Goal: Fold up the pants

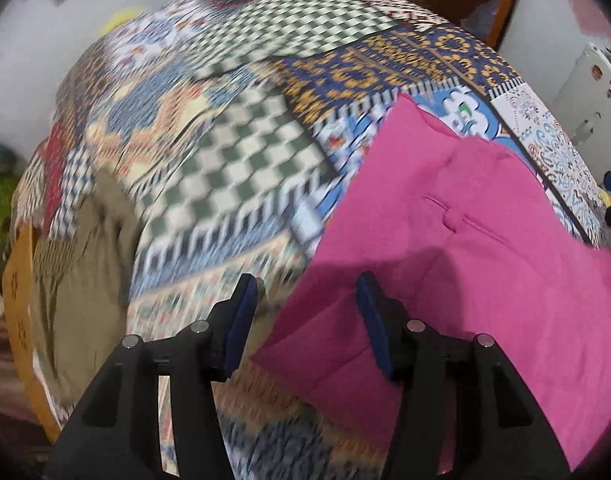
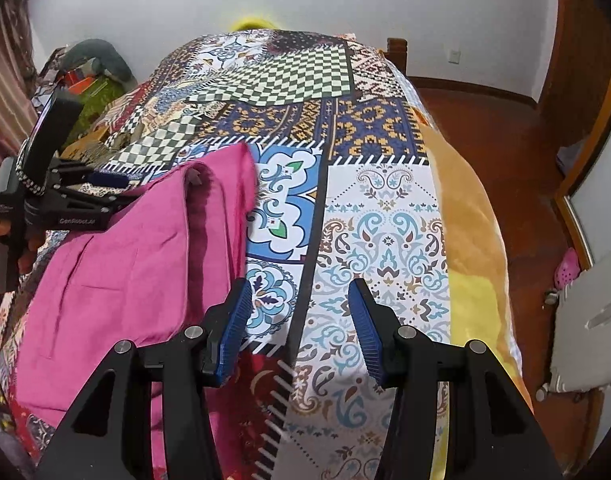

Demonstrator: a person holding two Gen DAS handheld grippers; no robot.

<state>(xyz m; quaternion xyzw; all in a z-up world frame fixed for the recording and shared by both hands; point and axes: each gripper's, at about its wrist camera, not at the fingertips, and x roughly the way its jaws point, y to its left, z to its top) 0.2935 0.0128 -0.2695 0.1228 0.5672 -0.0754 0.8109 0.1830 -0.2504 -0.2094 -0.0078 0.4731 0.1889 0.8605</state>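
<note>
- Pink pants [image 1: 465, 248] are lying spread on the bed [image 2: 385, 216], over its patchwork-print cover, toward the left half as the right wrist view shows it.
- Far end of the pants is sitting bunched and slightly raised, near the blue floral patch.
- Left gripper [image 1: 305, 312] is pointing steeply down over the near left edge of the pants; its fingers are standing apart with nothing between them. One finger [image 1: 371, 320] is hanging over pink cloth, the other over bare cover. Contact with the cloth: cannot tell, left view is motion-blurred.
- Right gripper [image 2: 299, 328] is hovering over the paisley patch just beside the right edge of the pants; fingers are standing apart, gripping nothing.
- A khaki garment [image 1: 77, 280] is lying at the bed's left edge.
</note>
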